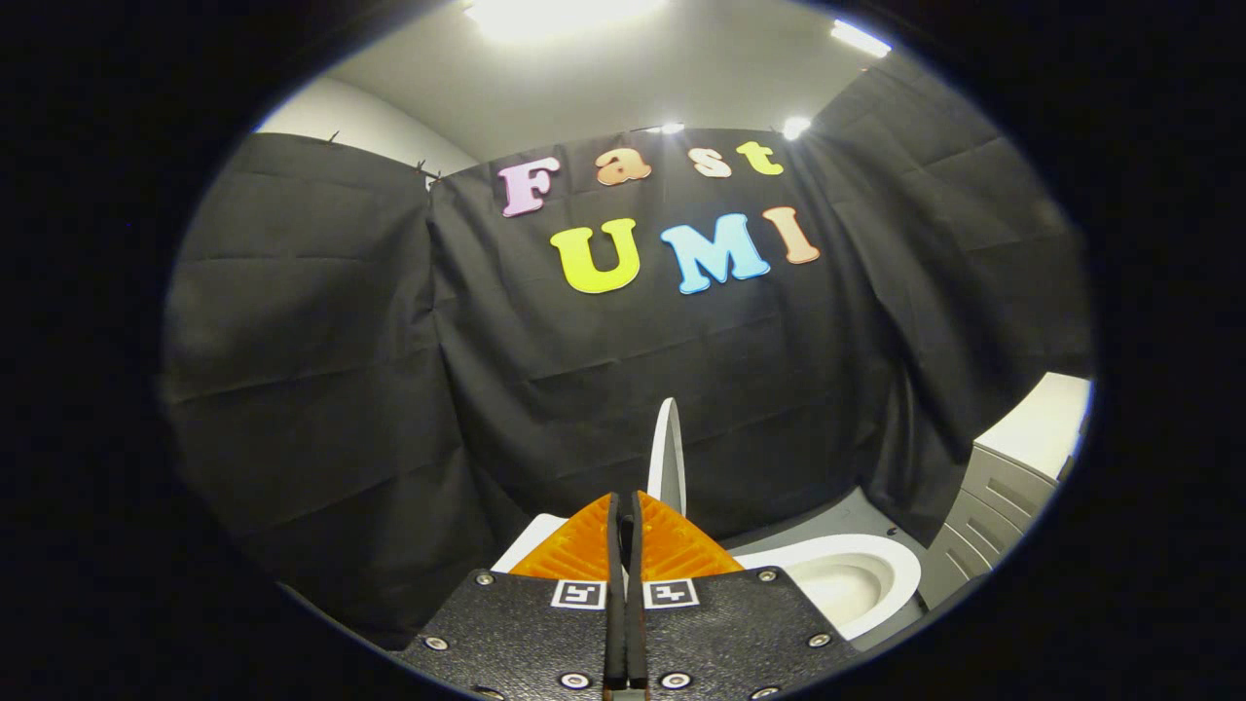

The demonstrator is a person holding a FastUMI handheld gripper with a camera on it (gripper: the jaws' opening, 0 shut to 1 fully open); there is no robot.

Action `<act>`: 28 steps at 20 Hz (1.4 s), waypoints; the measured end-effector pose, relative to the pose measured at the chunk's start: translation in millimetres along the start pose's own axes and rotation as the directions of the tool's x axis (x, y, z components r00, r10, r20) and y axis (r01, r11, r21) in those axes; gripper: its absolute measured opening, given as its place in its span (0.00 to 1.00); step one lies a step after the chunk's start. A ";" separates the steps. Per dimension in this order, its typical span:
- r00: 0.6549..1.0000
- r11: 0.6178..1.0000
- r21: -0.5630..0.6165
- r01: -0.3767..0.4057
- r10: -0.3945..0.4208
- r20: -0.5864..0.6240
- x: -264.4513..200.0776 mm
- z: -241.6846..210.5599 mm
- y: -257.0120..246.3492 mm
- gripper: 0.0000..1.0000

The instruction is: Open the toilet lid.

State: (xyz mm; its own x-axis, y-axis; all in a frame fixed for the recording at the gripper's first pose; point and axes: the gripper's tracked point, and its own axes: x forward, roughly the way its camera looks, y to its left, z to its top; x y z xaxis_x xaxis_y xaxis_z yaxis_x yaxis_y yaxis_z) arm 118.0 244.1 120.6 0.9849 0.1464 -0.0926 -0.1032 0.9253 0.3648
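Note:
The white toilet lid [668, 453] stands raised and nearly upright, seen edge-on, just beyond my fingertips and slightly to their right. Below it and to the right lies the open white toilet bowl [881, 560] with its rim and hollow showing. My gripper [624, 498] is shut, its two orange fingers [582, 545] pressed flat together with nothing between them. The fingertips sit close in front of the lid's lower part; whether they touch it I cannot tell. A white part of the toilet [531, 543], probably the tank, peeks out left of the fingers.
A grey cabinet with drawers and a white top [1017, 467] stands to the right of the bowl. Black cloth walls close the booth behind and on both sides. Grey floor [837, 516] shows between the bowl and the back wall.

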 end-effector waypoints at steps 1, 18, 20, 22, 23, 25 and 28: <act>1.000 1.000 -0.006 -0.009 0.009 -0.001 0.4 -1.8 7.6 0.00; 0.984 0.981 -0.092 -0.168 0.162 -0.068 19.9 -35.3 119.5 0.00; 0.983 0.980 -0.099 -0.174 0.168 -0.073 23.3 -39.3 125.5 0.00; 0.980 0.977 -0.096 -0.188 0.180 -0.083 28.3 -44.8 133.5 0.00; 0.979 0.976 -0.099 -0.192 0.184 -0.084 29.2 -46.4 138.1 0.00; 0.978 0.974 -0.113 -0.197 0.187 -0.087 31.7 -47.1 144.2 0.00; 0.975 0.971 -0.111 -0.210 0.199 -0.103 34.3 -55.9 154.5 0.00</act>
State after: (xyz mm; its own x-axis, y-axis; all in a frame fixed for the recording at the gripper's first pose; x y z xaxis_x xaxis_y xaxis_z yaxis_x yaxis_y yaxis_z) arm 128.0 411.6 122.0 0.9250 0.3628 -0.1132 -0.3225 0.9069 0.2711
